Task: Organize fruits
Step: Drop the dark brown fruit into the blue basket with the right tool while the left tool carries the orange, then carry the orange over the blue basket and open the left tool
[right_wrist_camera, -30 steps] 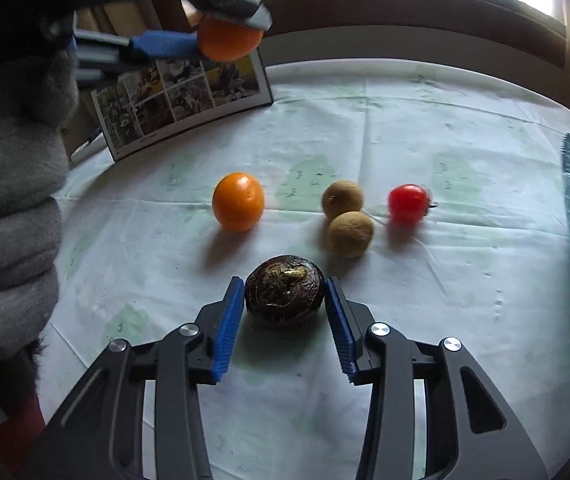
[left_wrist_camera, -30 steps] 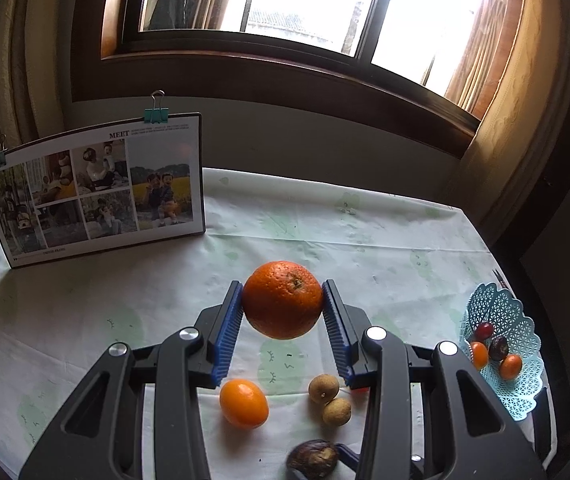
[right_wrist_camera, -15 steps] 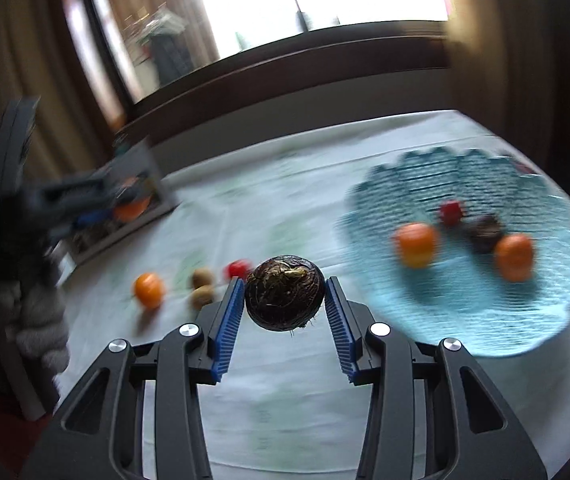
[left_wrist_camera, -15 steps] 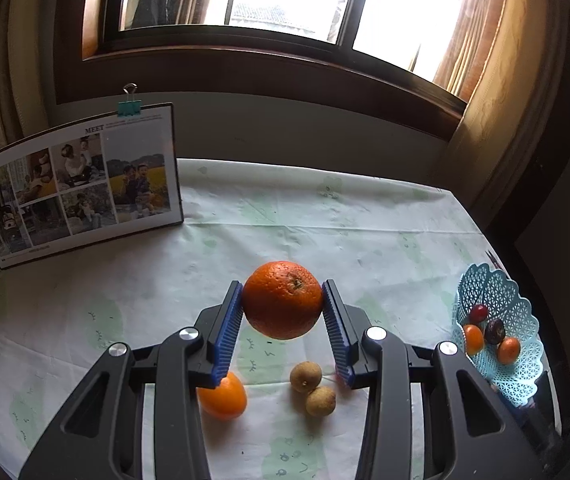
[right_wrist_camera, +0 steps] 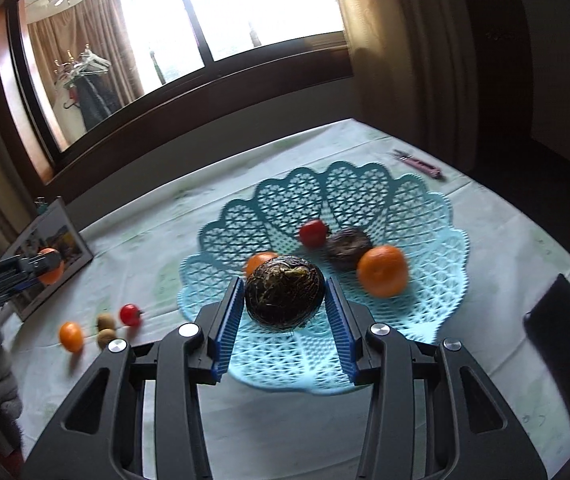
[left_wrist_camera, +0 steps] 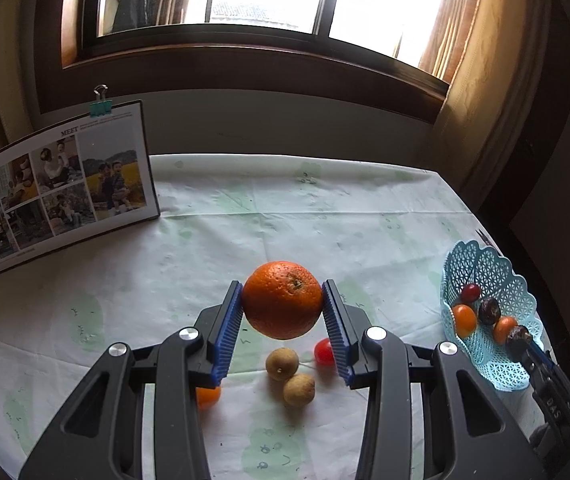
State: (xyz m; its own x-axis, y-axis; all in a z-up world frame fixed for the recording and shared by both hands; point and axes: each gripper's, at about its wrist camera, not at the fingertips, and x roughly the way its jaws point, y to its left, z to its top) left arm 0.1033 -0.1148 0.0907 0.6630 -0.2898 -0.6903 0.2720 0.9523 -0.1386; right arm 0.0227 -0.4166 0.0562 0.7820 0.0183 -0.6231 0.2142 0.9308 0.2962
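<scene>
My left gripper [left_wrist_camera: 283, 308] is shut on a large orange [left_wrist_camera: 282, 299] and holds it above the table. Below it lie two brown longans [left_wrist_camera: 281, 364], a red cherry tomato [left_wrist_camera: 324, 352] and a small orange fruit [left_wrist_camera: 207, 397]. My right gripper [right_wrist_camera: 284, 300] is shut on a dark brown round fruit [right_wrist_camera: 283, 297] and holds it over the near part of the blue lattice basket [right_wrist_camera: 425, 220]. The basket holds two small oranges [right_wrist_camera: 383, 270], a red tomato [right_wrist_camera: 312, 233] and a dark fruit [right_wrist_camera: 348, 245]. The basket also shows in the left wrist view [left_wrist_camera: 481, 264].
A photo board [left_wrist_camera: 59, 184] with binder clips stands at the back left of the table. A pink tool [right_wrist_camera: 417, 164] lies beyond the basket. A dark object [right_wrist_camera: 557, 320] sits at the table's right edge. The window wall runs behind the table.
My right gripper has carried the dark fruit from the table to above the basket. My left gripper has held the orange aloft and shifted slightly right.
</scene>
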